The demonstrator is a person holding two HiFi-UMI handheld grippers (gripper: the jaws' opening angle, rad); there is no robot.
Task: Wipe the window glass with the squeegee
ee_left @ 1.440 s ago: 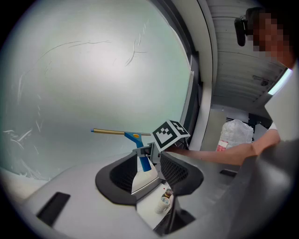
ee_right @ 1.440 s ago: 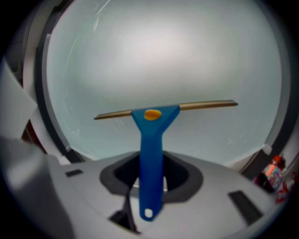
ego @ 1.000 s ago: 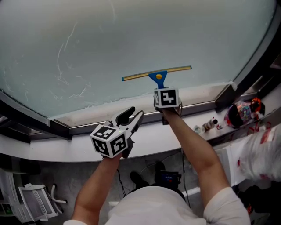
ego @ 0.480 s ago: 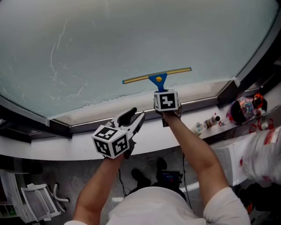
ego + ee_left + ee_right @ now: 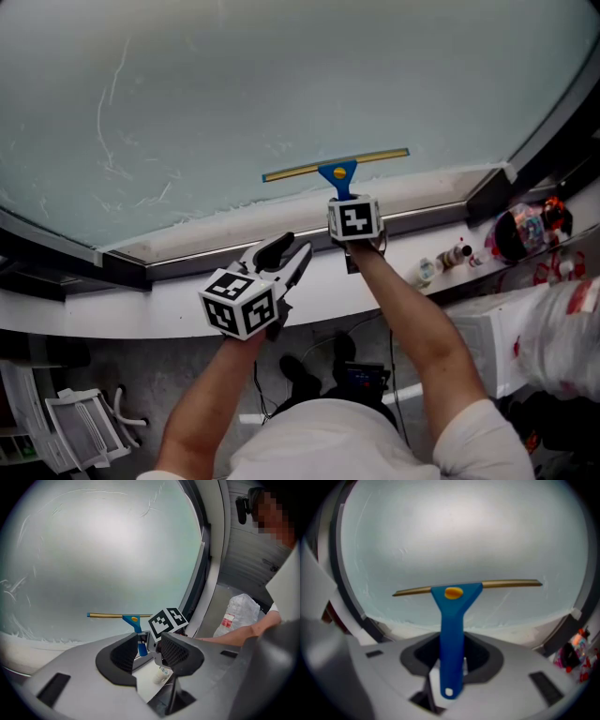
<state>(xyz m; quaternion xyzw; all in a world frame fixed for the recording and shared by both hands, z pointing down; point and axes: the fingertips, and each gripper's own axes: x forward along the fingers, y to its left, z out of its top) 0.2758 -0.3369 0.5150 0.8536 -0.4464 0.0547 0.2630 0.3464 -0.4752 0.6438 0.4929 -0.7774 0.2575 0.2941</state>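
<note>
The left gripper (image 5: 289, 251) sat closest in, hanging just short of the window sill (image 5: 94, 314). Its fingers were apart with nothing between them, so it was basically just along for the ride. The right gripper (image 5: 349, 202) was up over the sill, fingers clamped low on the blue handle of the squeegee (image 5: 337, 172). The handle stood upright and the brass-coloured blade (image 5: 375, 155) lay across the window glass (image 5: 281, 75) a little above the sill, tilted so the end toward the sill's right side rode higher. A ragged line of white suds (image 5: 216, 217) ran along the glass right above the sill, and thin streaks (image 5: 103, 112) showed well above its left end.

My guess is this was the low part of a downward pull. To do it well:
- Level the blade so both ends press evenly.
- Carry it all the way down to the sill so the suds get pushed off the glass.
- Keep the wrist firm, since a grip that low on the handle could let the blade twist.
- Overlap the next pass toward the streaky side.
- Stay clear of the small bottles (image 5: 441, 267) at the sill's right end.
</note>
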